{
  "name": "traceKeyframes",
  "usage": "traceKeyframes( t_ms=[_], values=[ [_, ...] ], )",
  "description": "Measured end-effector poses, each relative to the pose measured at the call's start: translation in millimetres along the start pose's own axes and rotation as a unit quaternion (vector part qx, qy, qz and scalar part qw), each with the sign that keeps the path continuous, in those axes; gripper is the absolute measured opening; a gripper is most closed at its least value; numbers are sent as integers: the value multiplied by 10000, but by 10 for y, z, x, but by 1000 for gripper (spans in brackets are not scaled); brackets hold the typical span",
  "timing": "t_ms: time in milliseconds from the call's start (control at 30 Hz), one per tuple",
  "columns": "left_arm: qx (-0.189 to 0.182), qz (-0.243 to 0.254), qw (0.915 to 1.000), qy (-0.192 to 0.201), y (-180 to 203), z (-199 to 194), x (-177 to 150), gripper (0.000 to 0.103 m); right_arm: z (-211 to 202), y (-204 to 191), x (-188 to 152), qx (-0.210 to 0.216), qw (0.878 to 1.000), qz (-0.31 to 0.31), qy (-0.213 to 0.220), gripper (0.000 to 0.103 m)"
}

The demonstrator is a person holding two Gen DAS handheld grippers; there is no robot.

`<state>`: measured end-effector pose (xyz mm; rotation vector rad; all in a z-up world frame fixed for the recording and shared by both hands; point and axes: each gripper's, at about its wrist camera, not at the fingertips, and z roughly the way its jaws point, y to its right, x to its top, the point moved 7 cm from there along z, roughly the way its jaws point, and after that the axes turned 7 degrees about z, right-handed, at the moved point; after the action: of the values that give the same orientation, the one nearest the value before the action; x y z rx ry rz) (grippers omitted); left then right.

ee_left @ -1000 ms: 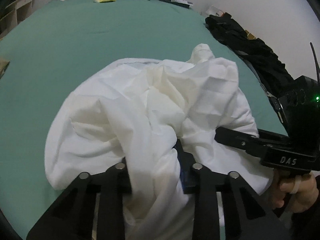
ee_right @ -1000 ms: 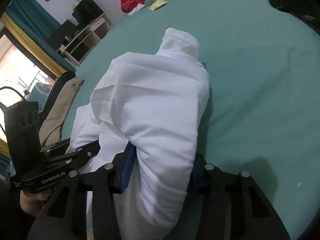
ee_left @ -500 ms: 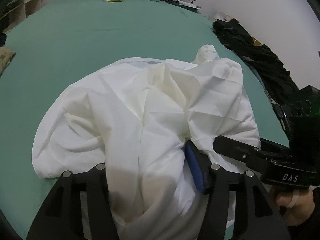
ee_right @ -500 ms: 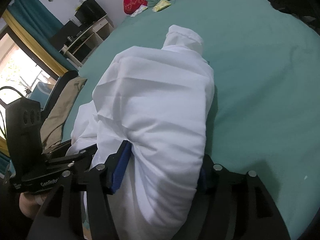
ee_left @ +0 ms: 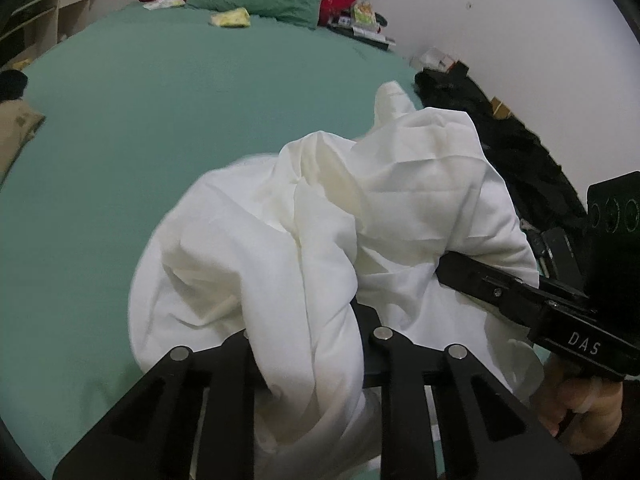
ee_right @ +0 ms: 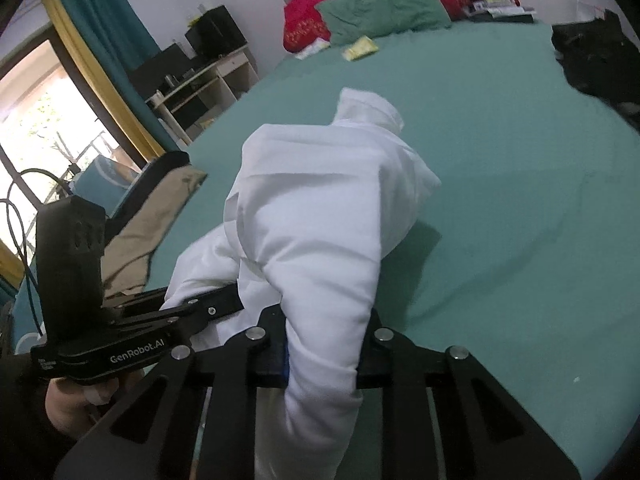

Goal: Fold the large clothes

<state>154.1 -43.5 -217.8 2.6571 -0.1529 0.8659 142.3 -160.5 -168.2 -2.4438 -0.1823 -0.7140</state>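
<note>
A crumpled white garment point(ee_left: 360, 208) lies bunched on the green bedsheet point(ee_left: 140, 140). My left gripper point(ee_left: 312, 344) has a thick fold of it squeezed between its closing jaws. In the right wrist view the same garment point(ee_right: 320, 208) rises as a puffed hump from my right gripper point(ee_right: 324, 344), whose jaws are closing and pinch a bundle of cloth. The two grippers sit side by side at the garment's near edge. The right gripper's housing point(ee_left: 580, 340) shows at the right, a hand under it. The left gripper's housing point(ee_right: 76, 280) shows at the left.
Black clothes point(ee_left: 500, 140) are piled along the bed's right edge by the wall. Green and red pillows point(ee_right: 380, 8) and small packets lie at the head. A tan cloth point(ee_right: 160, 216) hangs off the left edge, beyond it shelves point(ee_right: 208, 80) and a window.
Both grippers spread their jaws wider around the cloth, then closed on it. They have risen a little, and the garment is gathered higher off the sheet.
</note>
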Motion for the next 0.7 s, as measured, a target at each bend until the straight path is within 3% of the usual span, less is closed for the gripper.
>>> traceKeyframes(
  t_ms=[400,700],
  values=[
    [-122,-51,9982,579,-24,-533,205,21,-264,-453,233,116,9988,-260,402,19],
    [-92,-34,9951,983,-285,-903,375,21,-221,-966,459,237,9964,-560,594,19]
  ],
)
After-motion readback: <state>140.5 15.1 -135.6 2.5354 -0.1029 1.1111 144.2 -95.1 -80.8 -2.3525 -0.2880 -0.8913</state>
